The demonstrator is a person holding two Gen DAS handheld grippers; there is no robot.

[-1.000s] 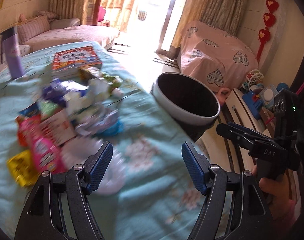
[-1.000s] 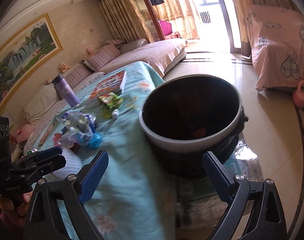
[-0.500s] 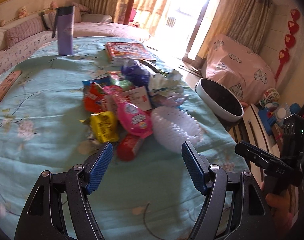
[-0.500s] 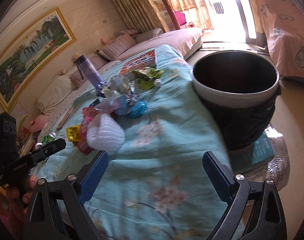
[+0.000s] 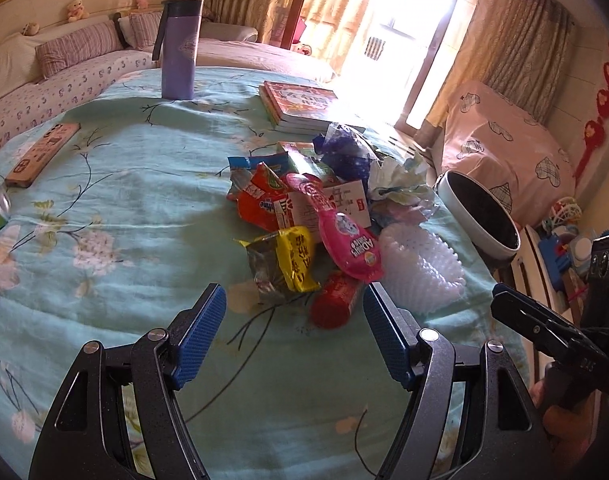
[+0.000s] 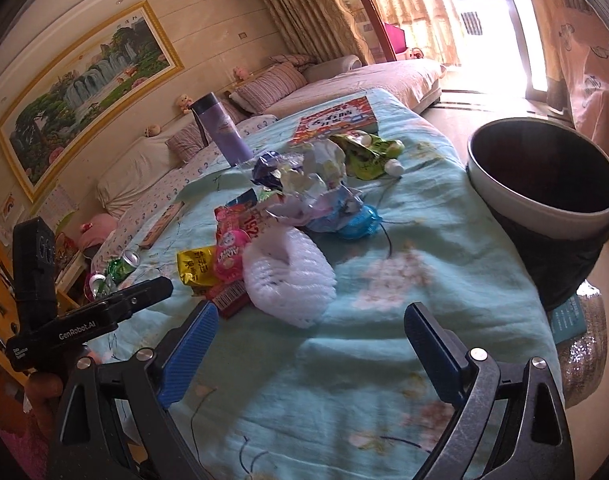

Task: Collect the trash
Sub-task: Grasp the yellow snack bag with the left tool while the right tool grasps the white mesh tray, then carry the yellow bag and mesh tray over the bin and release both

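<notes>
The trash lies in one loose heap on the counter, toward the edge nearest the bin, which stands just off that edge with its dark mouth open. At the near end of the heap I see a yellow wrapper, a red packet, a pink pouch lying over them, and a white foam net just beside them on the bin side. My left hand-held gripper hovers over the cloth just short of the red packet, jaws spread wide and empty; my right hand-held gripper is likewise spread and empty, pointing at the foam net. What worries me is the overlap: if I close the left on the red packet or yellow wrapper, I expect the pink pouch resting on them to drag along or slide off, perhaps over the counter's edge instead of into the bin. The foam net looks soft and springy, so a shallow pinch could let it pop free mid-carry. The tablecloth is loose and wrinkled; jaws coming down too low could catch it and tug the whole heap. The purple flask and the books at the far side are not trash, and a pull on the cloth could tip the flask.
</notes>
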